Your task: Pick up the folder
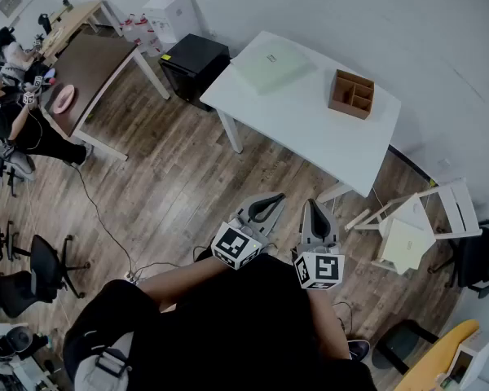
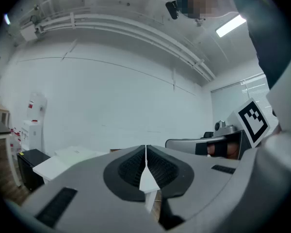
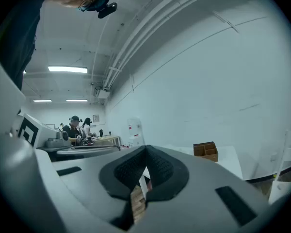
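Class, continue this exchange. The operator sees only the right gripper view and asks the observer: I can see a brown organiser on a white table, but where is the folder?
Observer: In the head view, the pale green folder lies flat at the other end of the white table, apart from the organiser.
Operator: Is the left gripper holding anything?
Observer: No. The left gripper has its jaws together with nothing between them.

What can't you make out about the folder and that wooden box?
- Folder: any print on its cover, too small in the head view; only a far pale sliver in the left gripper view.
- Wooden box: what its compartments hold, too small in the head view, low and far in the right gripper view.
- Table: its near edge, hidden behind the right gripper in that gripper's view.
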### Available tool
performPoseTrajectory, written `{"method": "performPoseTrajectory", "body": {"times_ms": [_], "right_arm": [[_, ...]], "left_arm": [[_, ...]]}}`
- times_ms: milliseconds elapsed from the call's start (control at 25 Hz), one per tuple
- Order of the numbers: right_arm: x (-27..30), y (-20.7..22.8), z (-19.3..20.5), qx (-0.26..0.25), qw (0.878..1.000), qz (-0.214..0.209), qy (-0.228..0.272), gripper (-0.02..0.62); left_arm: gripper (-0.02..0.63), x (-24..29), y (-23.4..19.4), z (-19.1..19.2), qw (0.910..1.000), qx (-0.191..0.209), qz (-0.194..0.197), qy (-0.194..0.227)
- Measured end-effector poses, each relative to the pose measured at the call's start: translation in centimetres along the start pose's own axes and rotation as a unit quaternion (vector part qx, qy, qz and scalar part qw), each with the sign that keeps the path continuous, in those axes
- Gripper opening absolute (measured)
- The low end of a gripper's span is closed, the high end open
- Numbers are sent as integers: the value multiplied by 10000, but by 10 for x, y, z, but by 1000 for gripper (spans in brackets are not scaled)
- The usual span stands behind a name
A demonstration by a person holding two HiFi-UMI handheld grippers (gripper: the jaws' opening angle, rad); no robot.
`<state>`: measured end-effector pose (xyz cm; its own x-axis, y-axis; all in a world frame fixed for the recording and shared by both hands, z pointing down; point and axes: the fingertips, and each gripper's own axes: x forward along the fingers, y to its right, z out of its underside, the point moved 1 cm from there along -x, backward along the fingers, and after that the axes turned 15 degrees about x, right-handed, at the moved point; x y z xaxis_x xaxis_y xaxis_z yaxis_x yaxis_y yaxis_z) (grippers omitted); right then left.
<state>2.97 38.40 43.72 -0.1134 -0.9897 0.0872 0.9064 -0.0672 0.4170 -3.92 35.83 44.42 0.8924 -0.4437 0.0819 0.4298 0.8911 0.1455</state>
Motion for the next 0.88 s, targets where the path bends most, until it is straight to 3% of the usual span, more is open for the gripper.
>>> {"method": "performPoseTrajectory", "body": {"times_ms": [320,520,880], "right_arm": [[-3,5,-5,181,9995,-199,188,34],[-4,1,2,120,9993,-333,150,35],[10,9,16,703,9967,-408,13,35]], "left_arm": [[21,8,2,0,9999,-51,-89,94],[21,-1,-9,19,9990,-309,-216,-227],[21,13,-15,35,9980,-506,-24,-372]]}}
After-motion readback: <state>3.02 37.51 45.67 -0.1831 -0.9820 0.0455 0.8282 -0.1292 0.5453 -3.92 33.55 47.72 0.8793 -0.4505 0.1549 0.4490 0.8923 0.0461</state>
